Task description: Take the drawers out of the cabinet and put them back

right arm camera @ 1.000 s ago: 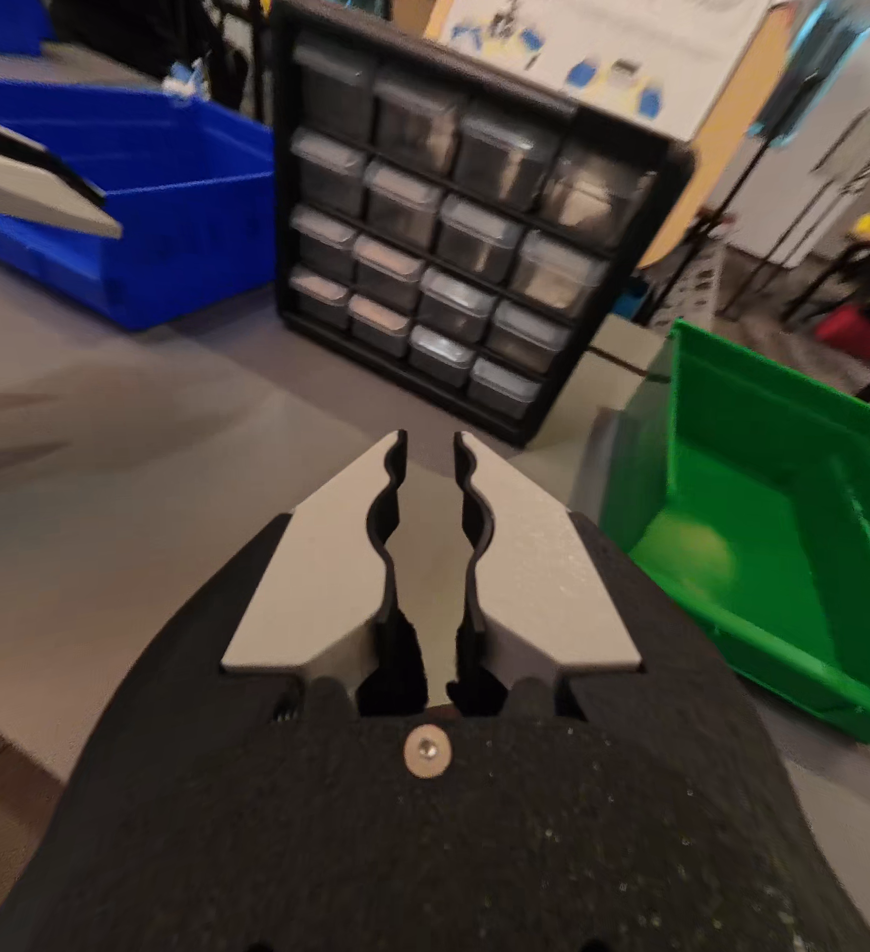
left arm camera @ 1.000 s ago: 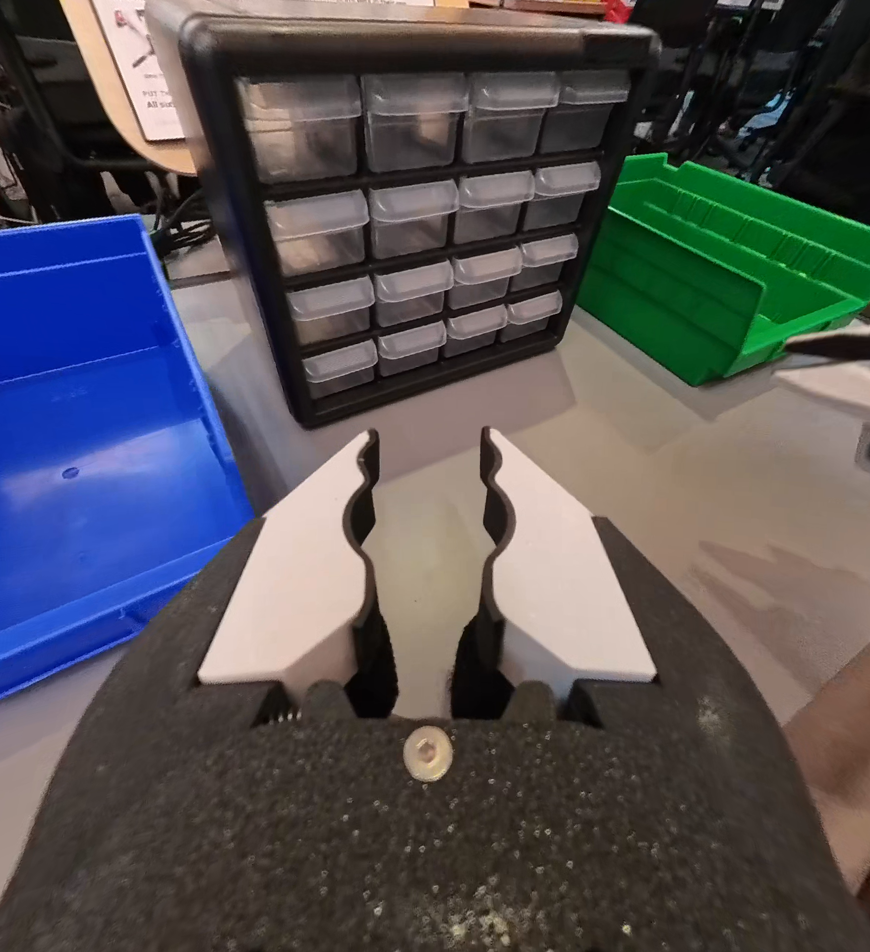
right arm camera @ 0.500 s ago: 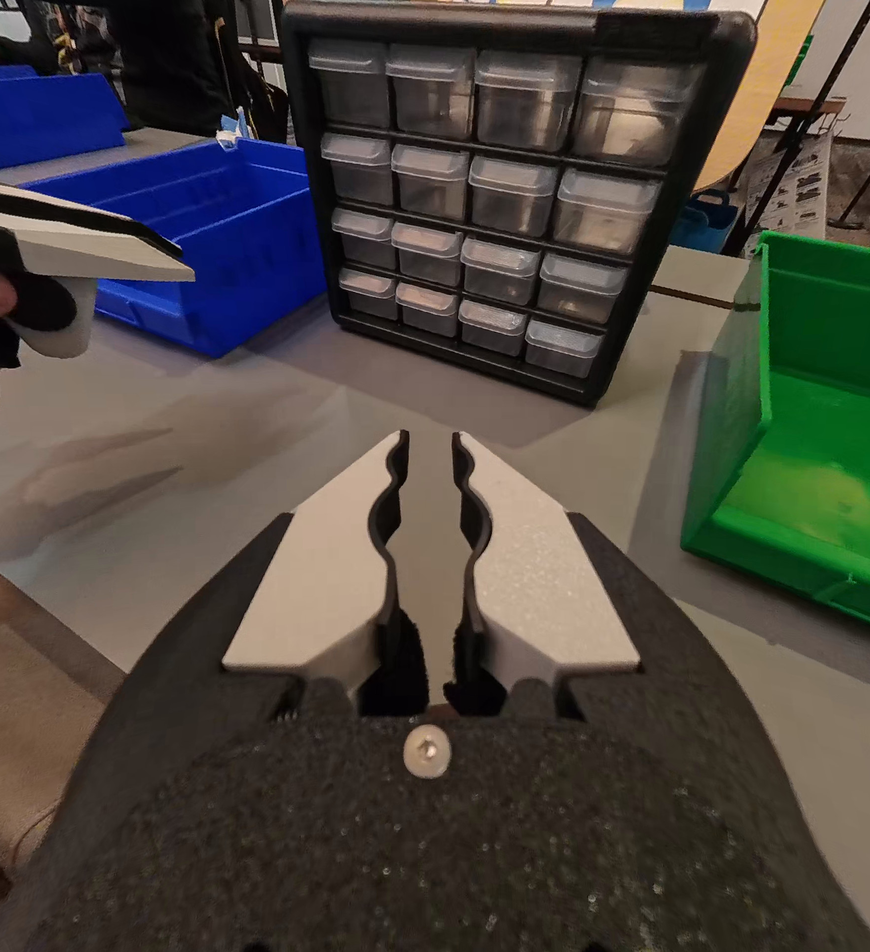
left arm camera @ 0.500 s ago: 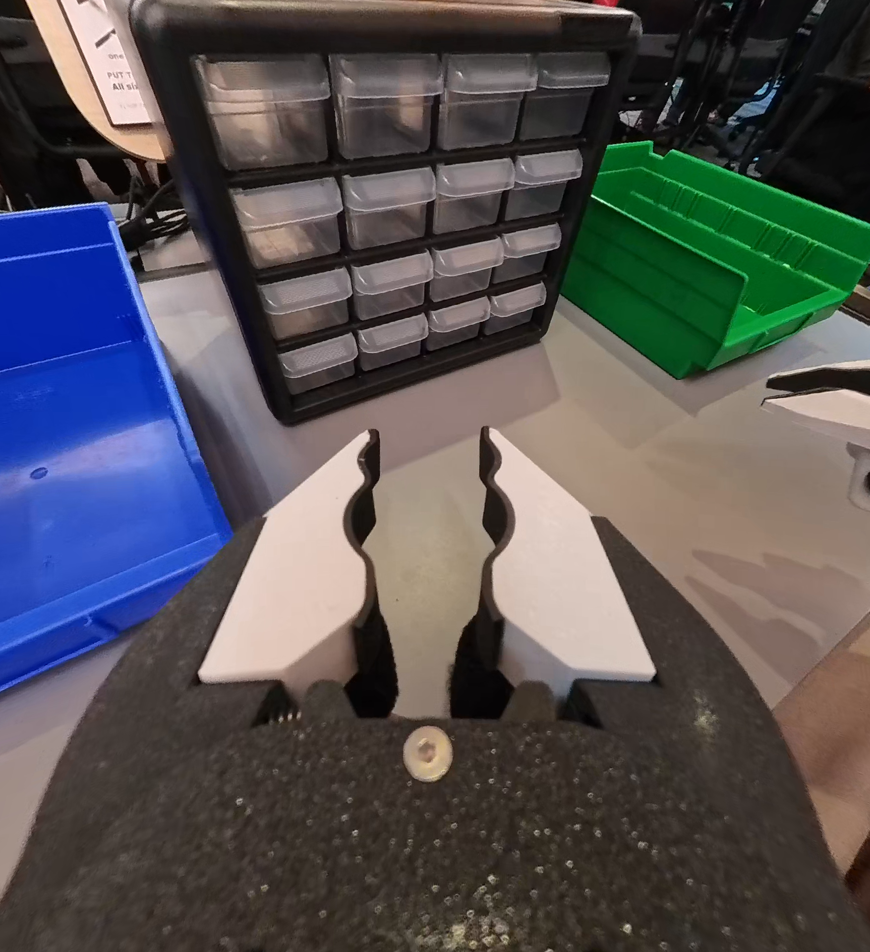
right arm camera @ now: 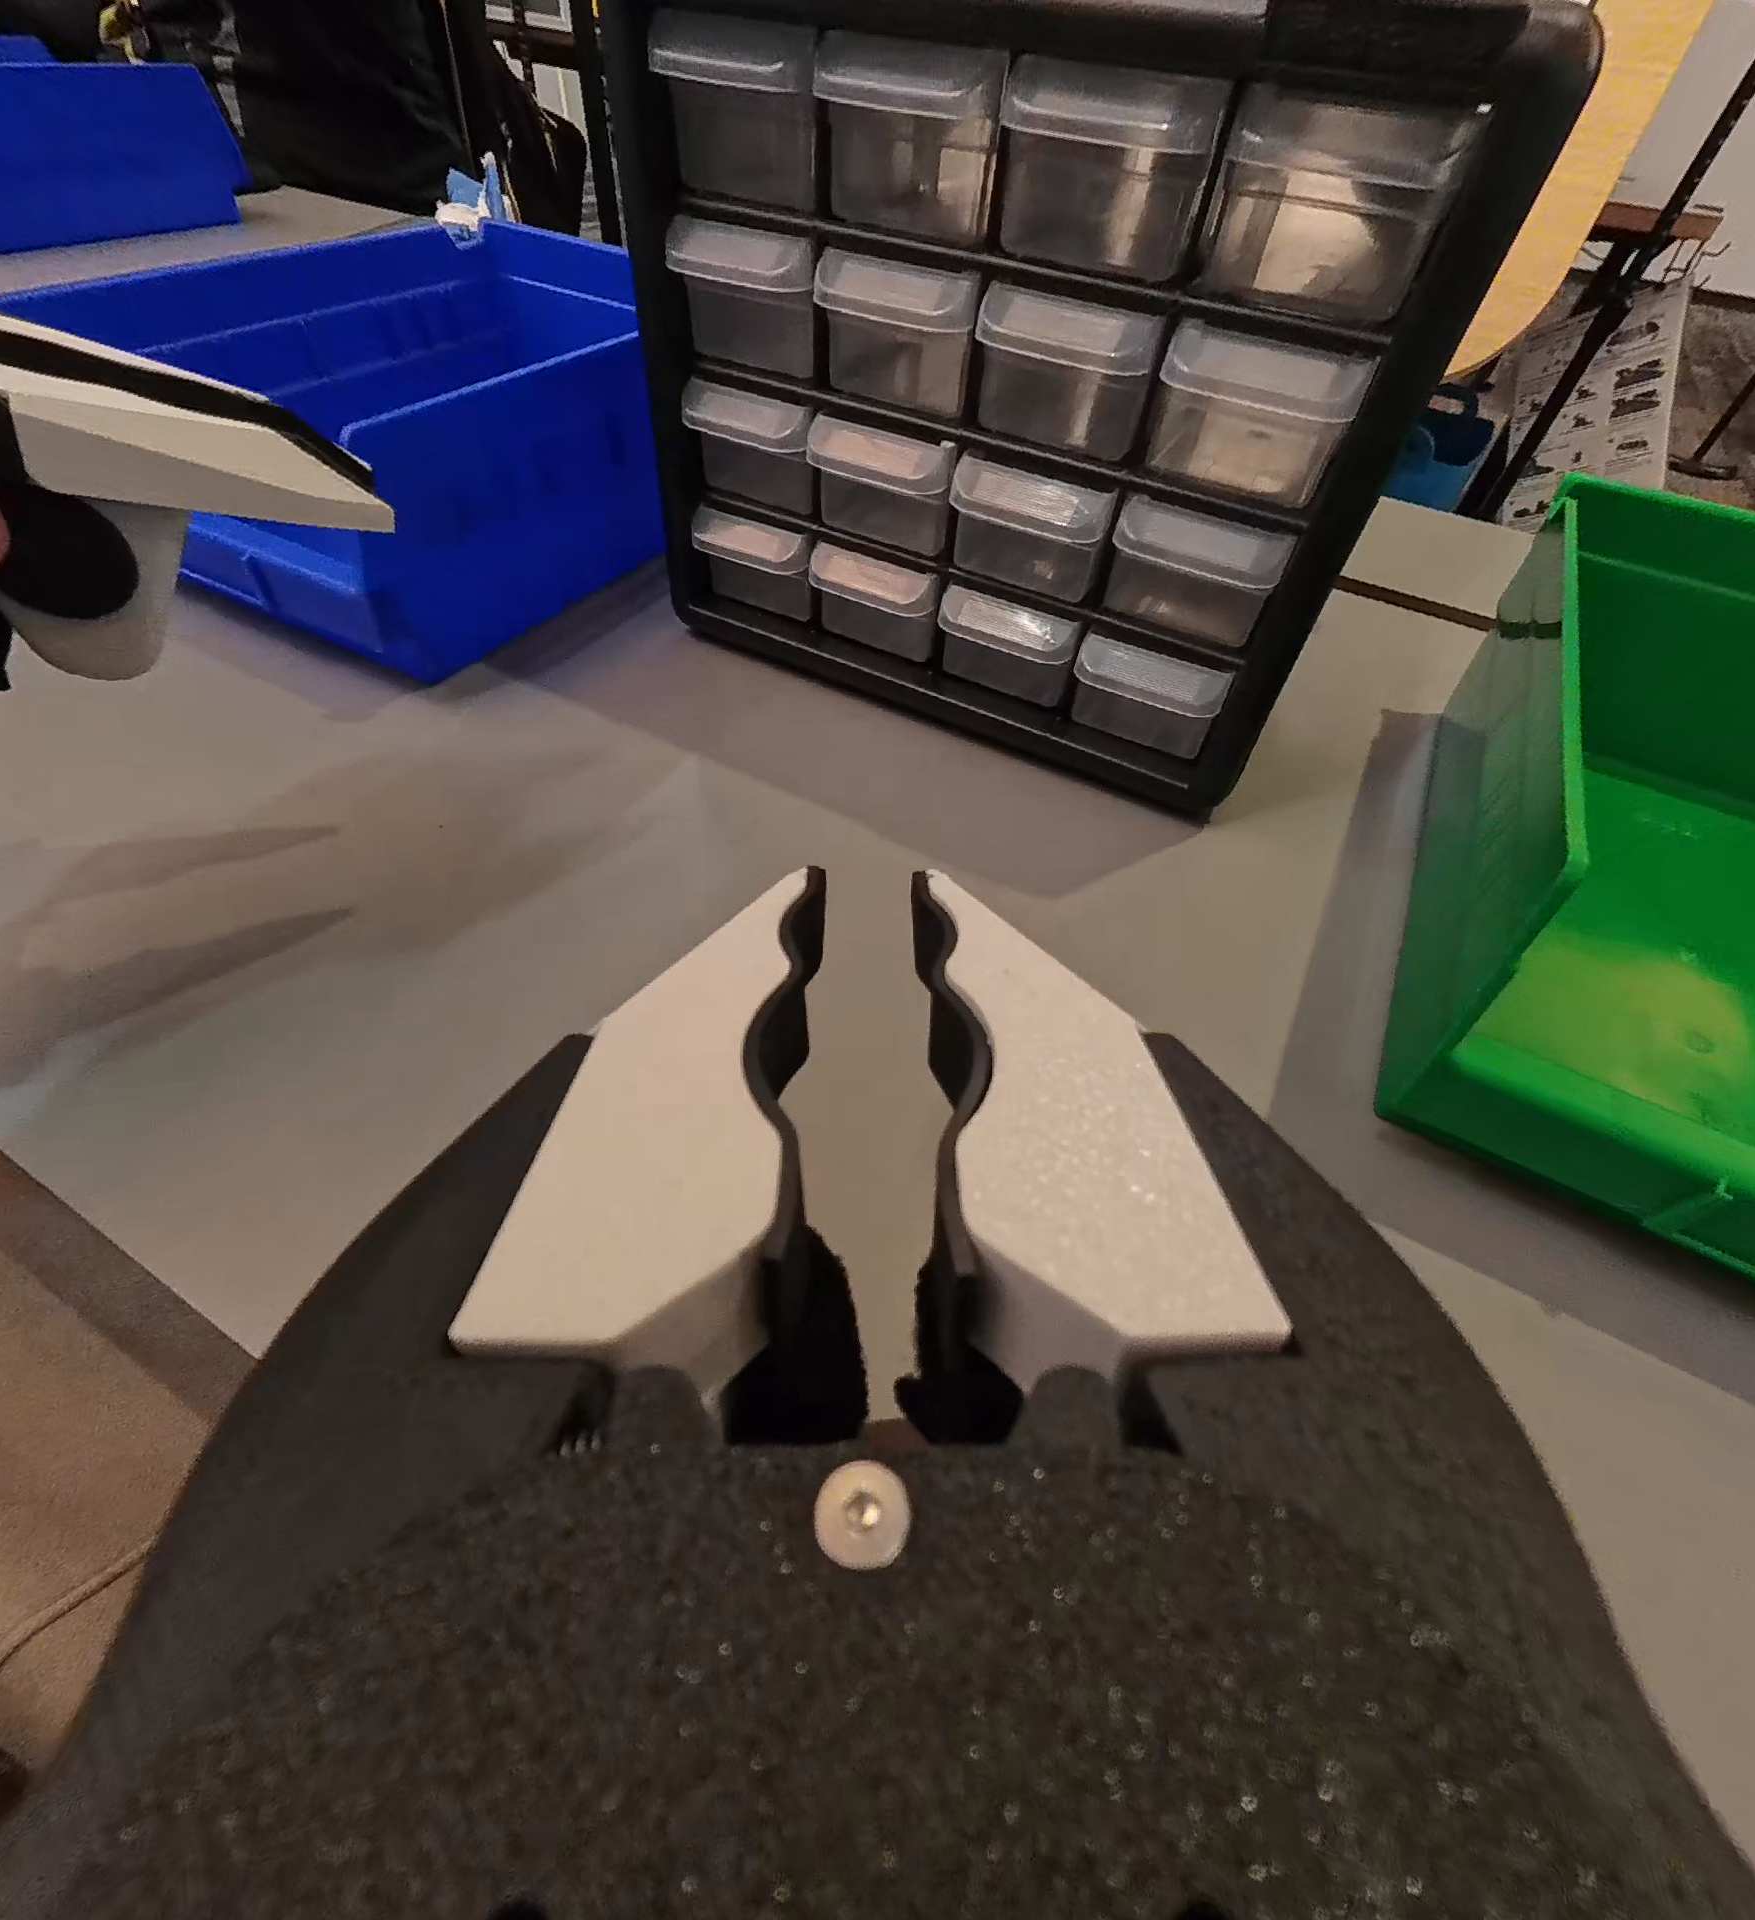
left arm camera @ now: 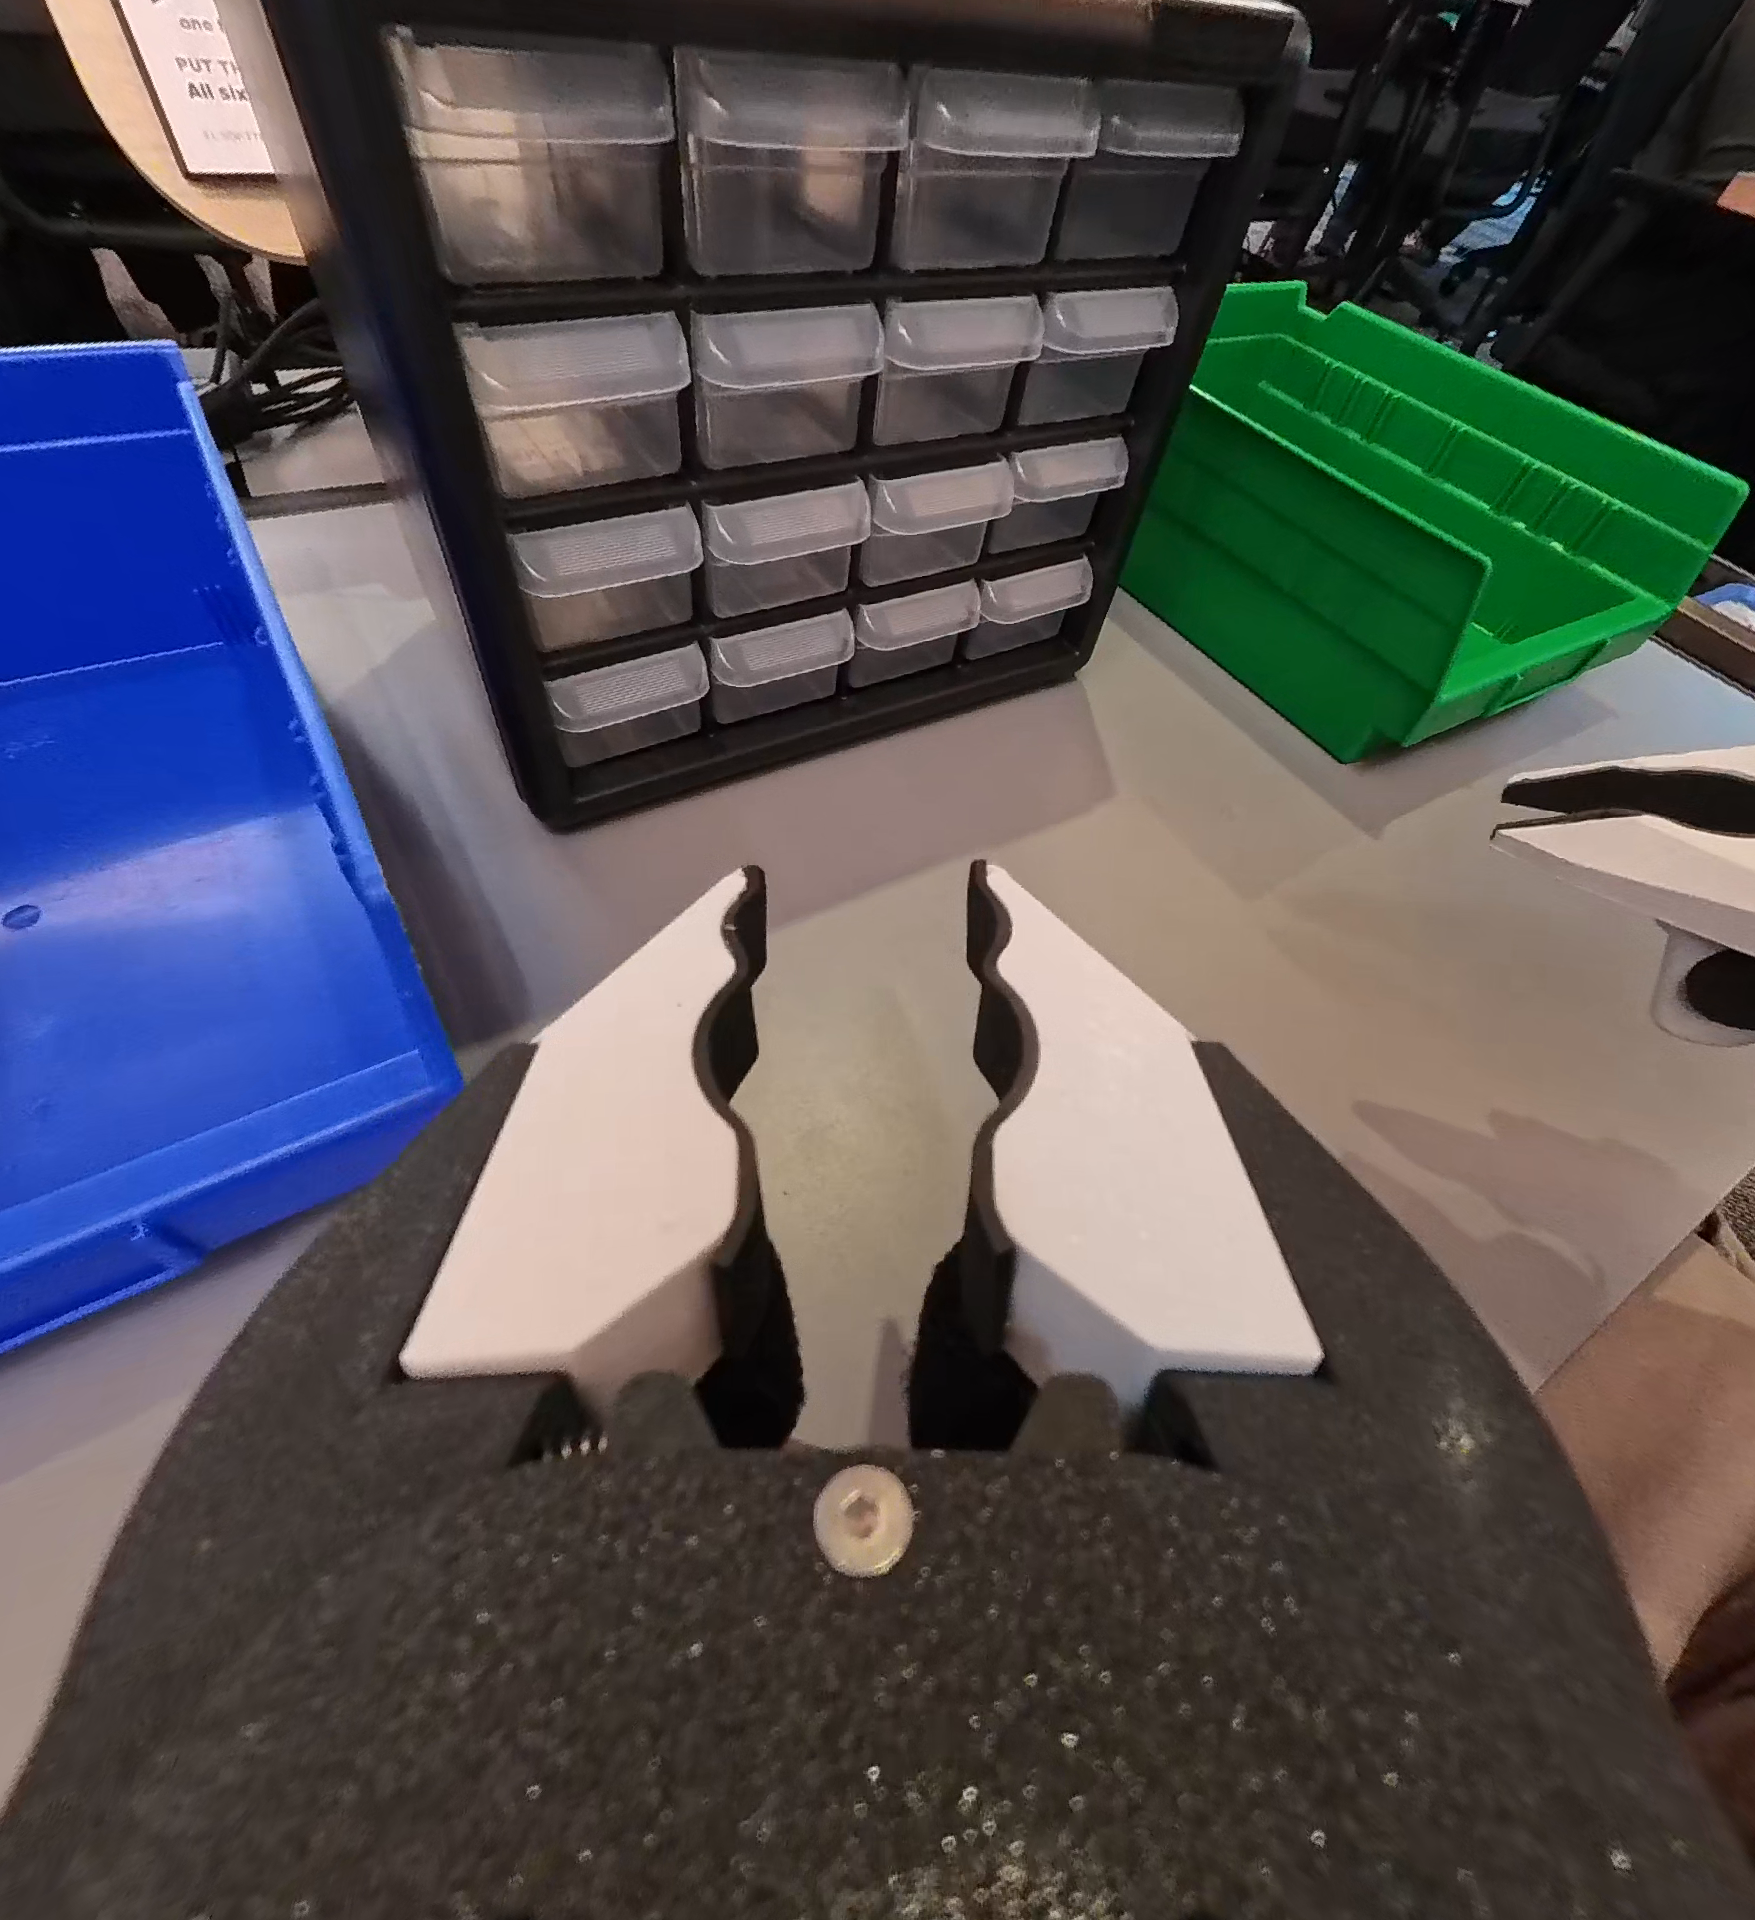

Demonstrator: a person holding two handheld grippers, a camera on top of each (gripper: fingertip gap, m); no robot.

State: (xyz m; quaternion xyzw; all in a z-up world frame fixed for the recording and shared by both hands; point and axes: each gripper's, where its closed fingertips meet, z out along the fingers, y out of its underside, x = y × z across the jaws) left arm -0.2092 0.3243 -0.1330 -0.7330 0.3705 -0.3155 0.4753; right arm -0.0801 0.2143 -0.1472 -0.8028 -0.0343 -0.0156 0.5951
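A black cabinet (left arm camera: 457, 436) with several clear plastic drawers (left arm camera: 779, 379) stands upright on the grey table (left arm camera: 1216, 935). All drawers sit in their slots. It also shows in the right wrist view (right arm camera: 1299, 665) with its drawers (right arm camera: 1065, 358). My left gripper (left arm camera: 860, 894) is open and empty, hovering over the table in front of the cabinet. My right gripper (right arm camera: 865, 881) is open with a narrower gap and empty, also short of the cabinet. Each gripper shows at the edge of the other's view: the right one (left arm camera: 1517, 812) and the left one (right arm camera: 374, 499).
A blue bin (left arm camera: 125, 831) lies left of the cabinet and shows in the right wrist view (right arm camera: 457, 416). A green bin (left arm camera: 1372, 582) lies to its right, also in the right wrist view (right arm camera: 1631, 935). A second blue bin (right arm camera: 73, 145) stands farther back.
Both grippers have moved a little closer to the cabinet and turned to face it more squarely. Both stay open and empty.
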